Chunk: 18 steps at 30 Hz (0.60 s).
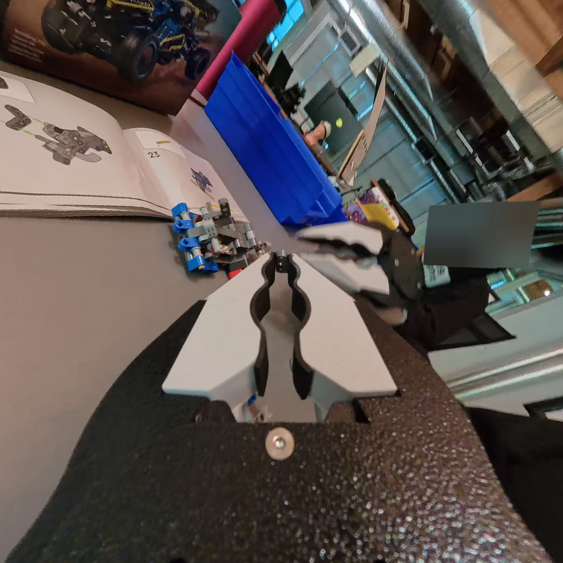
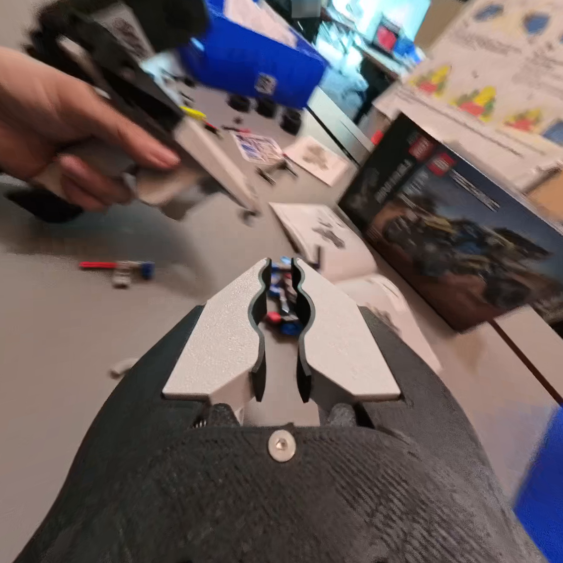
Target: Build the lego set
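Your left gripper (image 1: 281, 259) pinches a small dark grey connector piece (image 1: 280, 261) at frame centre, beside the blue-grey brick assembly (image 1: 210, 237). Your right gripper (image 2: 281, 263) stands slightly parted, gripping nothing, above that assembly (image 2: 281, 292)

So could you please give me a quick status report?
Left claw shut on small dark pin. Right claw open above brick assembly. Booklet beside it.
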{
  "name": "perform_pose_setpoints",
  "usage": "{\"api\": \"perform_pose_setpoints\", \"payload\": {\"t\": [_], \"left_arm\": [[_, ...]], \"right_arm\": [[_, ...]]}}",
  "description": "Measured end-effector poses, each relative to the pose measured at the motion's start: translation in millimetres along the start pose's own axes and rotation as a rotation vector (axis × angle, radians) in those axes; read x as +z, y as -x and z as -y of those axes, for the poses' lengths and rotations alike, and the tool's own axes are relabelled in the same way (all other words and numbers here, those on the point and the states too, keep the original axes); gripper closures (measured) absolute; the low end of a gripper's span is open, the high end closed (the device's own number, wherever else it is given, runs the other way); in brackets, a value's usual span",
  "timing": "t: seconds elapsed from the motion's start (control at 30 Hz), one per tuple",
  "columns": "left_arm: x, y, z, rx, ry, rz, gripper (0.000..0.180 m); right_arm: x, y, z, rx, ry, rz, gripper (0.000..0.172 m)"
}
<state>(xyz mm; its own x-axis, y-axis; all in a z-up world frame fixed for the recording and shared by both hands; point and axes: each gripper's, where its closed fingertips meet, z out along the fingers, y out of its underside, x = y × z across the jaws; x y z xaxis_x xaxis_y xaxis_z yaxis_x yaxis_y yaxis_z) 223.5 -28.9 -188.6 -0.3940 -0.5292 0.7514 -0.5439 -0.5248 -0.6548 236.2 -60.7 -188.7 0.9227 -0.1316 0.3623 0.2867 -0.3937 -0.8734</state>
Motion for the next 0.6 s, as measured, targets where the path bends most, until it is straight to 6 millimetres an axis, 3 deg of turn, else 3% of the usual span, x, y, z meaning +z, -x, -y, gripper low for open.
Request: {"api": "perform_pose_setpoints", "payload": {"t": [0.07,0.1,0.17,0.27,0.33,0.47,0.6], "left_arm": [[-5,5,-1,0.018,0.069,0.001,0.177],[-7,8,-1,0.025,0.092,0.005,0.177],[-9,15,-2,0.021,0.119,0.008,0.177],[-8,21,-7,-0.014,0.151,-0.004,0.177],[-9,25,-11,-0.009,0.174,0.004,0.177],[-12,34,-15,0.023,0.237,0.024,0.176],[-13,41,-12,0.030,0.268,0.019,0.176]], "right_arm": [[-3,-32,-13,0.063,0.090,-0.039,0.149],[1,-38,-19,0.105,0.124,0.005,0.140],[14,-42,-29,0.169,0.174,0.104,0.140],[33,-36,-53,0.203,0.313,0.209,0.139],[39,-28,-48,0.245,0.286,0.263,0.145],[35,-13,-52,0.289,0.345,0.258,0.146],[21,11,-47,0.496,0.403,0.192,0.148]]}}
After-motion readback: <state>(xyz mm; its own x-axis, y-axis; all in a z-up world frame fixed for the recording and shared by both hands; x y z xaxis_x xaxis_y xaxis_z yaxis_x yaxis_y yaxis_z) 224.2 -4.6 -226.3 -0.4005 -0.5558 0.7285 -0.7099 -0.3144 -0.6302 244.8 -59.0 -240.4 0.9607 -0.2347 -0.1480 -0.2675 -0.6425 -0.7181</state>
